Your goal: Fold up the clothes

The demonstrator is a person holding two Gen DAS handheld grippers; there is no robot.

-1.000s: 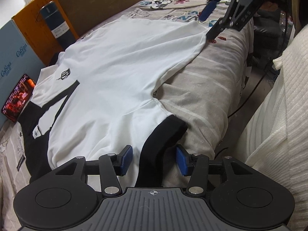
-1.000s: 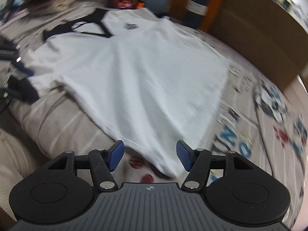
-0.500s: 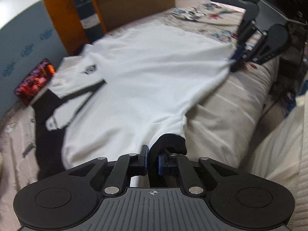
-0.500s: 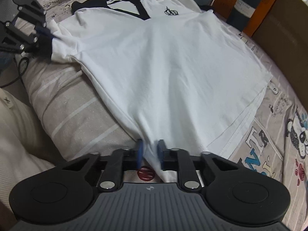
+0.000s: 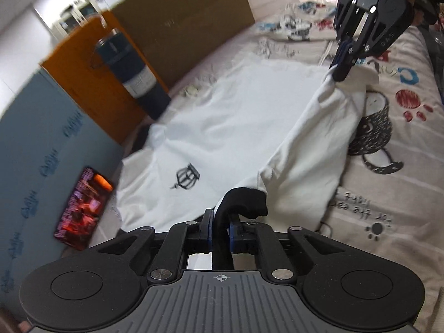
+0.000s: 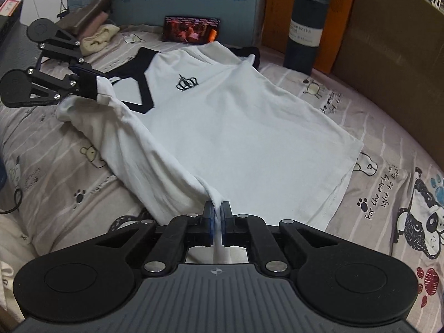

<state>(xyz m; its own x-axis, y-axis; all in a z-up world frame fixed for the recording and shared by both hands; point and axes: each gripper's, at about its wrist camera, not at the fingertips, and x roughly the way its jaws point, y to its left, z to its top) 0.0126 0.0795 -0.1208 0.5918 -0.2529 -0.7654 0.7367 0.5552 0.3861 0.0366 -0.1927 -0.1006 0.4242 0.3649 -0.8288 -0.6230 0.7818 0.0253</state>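
Observation:
A white T-shirt [image 5: 236, 116] [image 6: 244, 127] with a black V-collar and a crown logo [image 6: 187, 82] lies on the printed bedsheet [image 6: 388, 194]. My left gripper [image 5: 220, 222] [image 6: 88, 83] grips the black sleeve cuff [image 5: 244, 199]; its jaws are opening slightly, with the cuff still pinched between the pads. My right gripper [image 6: 217, 213] [image 5: 340, 69] is shut on the hem corner of the white fabric. Between the two grippers the near side of the shirt is raised off the bed and drapes in a long fold.
A dark flask [image 6: 305, 25] stands at the head of the bed, beside an orange board and a brown cardboard sheet [image 6: 388, 55]. A lit phone screen [image 6: 191, 29] leans on a blue foam panel. Bundled clothes [image 6: 97, 36] lie far left; a cable [image 6: 11, 202] hangs off the bed's edge.
Both grippers went from open to shut, the left on the black cuff, the right on the hem corner. They then lifted the shirt's near side and carried it over the bed.

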